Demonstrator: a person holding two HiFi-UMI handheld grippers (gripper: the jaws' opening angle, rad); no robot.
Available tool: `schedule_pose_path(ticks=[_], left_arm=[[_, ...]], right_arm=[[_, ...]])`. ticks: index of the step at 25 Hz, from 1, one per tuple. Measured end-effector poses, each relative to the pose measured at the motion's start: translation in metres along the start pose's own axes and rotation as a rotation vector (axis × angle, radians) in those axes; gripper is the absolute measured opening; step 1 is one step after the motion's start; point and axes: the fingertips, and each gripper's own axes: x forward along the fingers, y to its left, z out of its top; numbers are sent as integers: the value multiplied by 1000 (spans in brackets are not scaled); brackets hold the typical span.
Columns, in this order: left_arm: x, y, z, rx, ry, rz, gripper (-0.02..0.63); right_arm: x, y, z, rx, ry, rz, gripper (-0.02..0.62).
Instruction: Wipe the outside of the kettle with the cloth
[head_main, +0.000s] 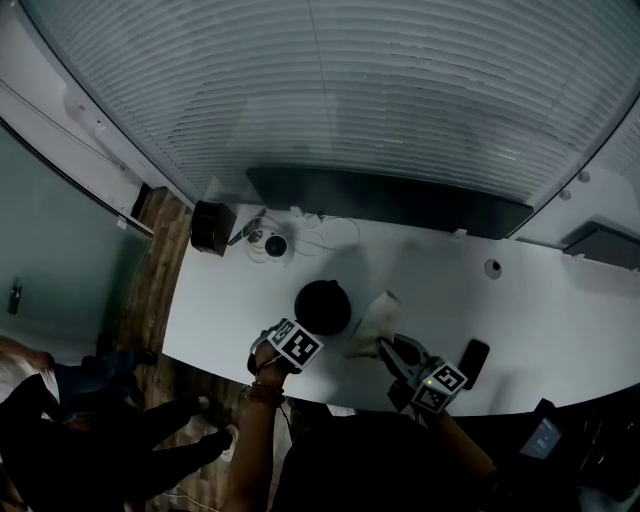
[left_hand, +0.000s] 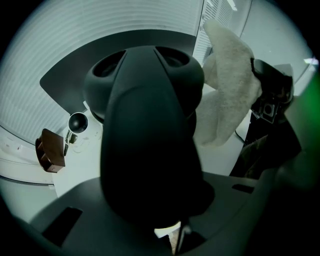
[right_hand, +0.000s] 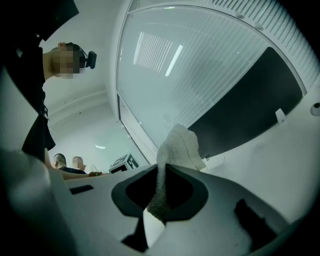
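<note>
A black kettle (head_main: 323, 305) stands near the front of the white table (head_main: 560, 320). My left gripper (head_main: 297, 338) points straight down over it, shut on the kettle's handle (left_hand: 145, 130), which fills the left gripper view. A whitish cloth (head_main: 371, 325) hangs just right of the kettle, pinched in my shut right gripper (head_main: 400, 358). In the right gripper view the cloth (right_hand: 176, 147) stands up between the jaws. From the left gripper view the cloth (left_hand: 227, 95) appears beside the kettle body (left_hand: 185, 75), but whether they touch is unclear.
A dark box (head_main: 212, 227), a small round device (head_main: 273, 244) and thin cables (head_main: 325, 232) sit at the table's back left. A dark phone (head_main: 473, 362) lies by the front edge. A long black panel (head_main: 400, 200) runs along the back. A person (head_main: 70, 410) stands at lower left.
</note>
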Motion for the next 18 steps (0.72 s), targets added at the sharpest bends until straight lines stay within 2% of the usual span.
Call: schedule_pose_path(ticks=[7, 11, 14, 16, 18], left_arm=[[-2, 0, 0, 9, -8, -2, 83], [-3, -2, 0, 80, 12, 25, 90], [-7, -1, -9, 127, 47, 41, 124], [-13, 0, -13, 125, 17, 41, 130], [-21, -1, -16, 101, -69, 25, 130]], right_arm=[[-1, 1, -3, 10, 12, -7, 38], [-2, 1, -2, 12, 9, -11, 38], [-3, 1, -2, 6, 8, -13, 38], [-3, 1, 0, 1, 5, -12, 38], [-4, 1, 2, -3, -2, -11, 38]])
